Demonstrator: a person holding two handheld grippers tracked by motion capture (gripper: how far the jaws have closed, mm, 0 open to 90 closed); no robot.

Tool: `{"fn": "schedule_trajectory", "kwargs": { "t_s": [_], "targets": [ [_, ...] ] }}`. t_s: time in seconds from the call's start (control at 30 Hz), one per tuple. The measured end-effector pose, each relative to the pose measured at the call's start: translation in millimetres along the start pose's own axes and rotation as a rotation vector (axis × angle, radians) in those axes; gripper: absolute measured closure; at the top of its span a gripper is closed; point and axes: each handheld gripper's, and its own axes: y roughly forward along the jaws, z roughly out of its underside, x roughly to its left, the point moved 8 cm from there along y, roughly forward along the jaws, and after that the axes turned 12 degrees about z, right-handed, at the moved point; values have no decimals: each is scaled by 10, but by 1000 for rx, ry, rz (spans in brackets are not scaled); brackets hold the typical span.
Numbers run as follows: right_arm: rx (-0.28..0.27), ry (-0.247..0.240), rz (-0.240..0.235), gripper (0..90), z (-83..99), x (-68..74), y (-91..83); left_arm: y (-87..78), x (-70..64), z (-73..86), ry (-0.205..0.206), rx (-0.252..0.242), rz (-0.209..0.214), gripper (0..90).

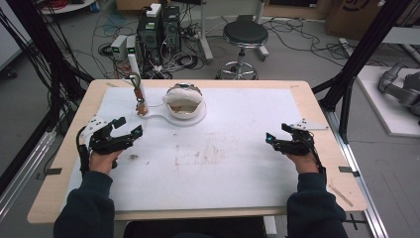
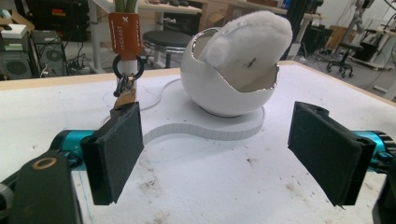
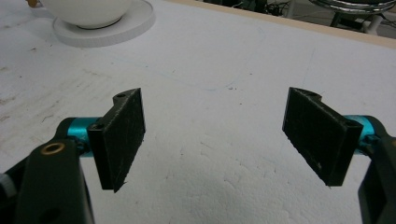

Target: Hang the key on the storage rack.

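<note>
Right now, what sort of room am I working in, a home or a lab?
Most likely a robotics lab or workshop, not a home. Behind the table stand computer towers amid loose cables on a bare floor, a rolling stool sits nearby, and a grey robot arm lies at right.

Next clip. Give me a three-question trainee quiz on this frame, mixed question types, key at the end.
1. True or false: the left tool is shut on the keyring.
2. The white egg-shaped bowl stands on: A) the bare wooden table edge, B) a white flat base, C) the stool.
3. Fill in: inside the bowl lies a white, ___ object.

Key
1. False. Its jaws stand wide apart with nothing between them, as do those of the right tool.
2. B. The base lies on the white table cover.
3. Fluffy.
</note>
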Motion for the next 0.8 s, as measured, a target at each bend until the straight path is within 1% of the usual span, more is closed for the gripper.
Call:
{"fn": "schedule_trajectory", "kwargs": {
  "t_s": [0.03, 0.13, 0.23, 0.37, 0.4, 0.43, 0.53, 0.73, 0.8],
  "targets": [
    [1, 4, -3, 214, 1, 0, -1, -10, -3, -12, 17, -1, -9, 179],
    [2, 1, -4, 215, 4, 3, -1, -29, -15, -5, 30, 14, -15, 179],
    [3, -2, -11, 215, 10, 18, -9, -29, -43, 4, 49, 18, -7, 180],
    [0, 0, -10, 215, 19, 20, -5, -36, -74, 9, 61, 20, 5, 180],
    [3, 2, -11, 214, 21, 25, -6, -41, -72, 9, 59, 16, 7, 180],
    [1, 1, -12, 215, 19, 27, -6, -46, -61, 6, 49, 4, 10, 180],
    [0, 1, -11, 215, 19, 29, -6, -50, -56, 7, 46, 3, 9, 180],
    [-2, 2, -7, 215, 23, 30, -19, -33, -75, 22, 48, 18, 22, 180],
    [-6, -1, -7, 214, 19, 32, -23, -33, -83, 23, 46, 15, 23, 180]
  ]
}}
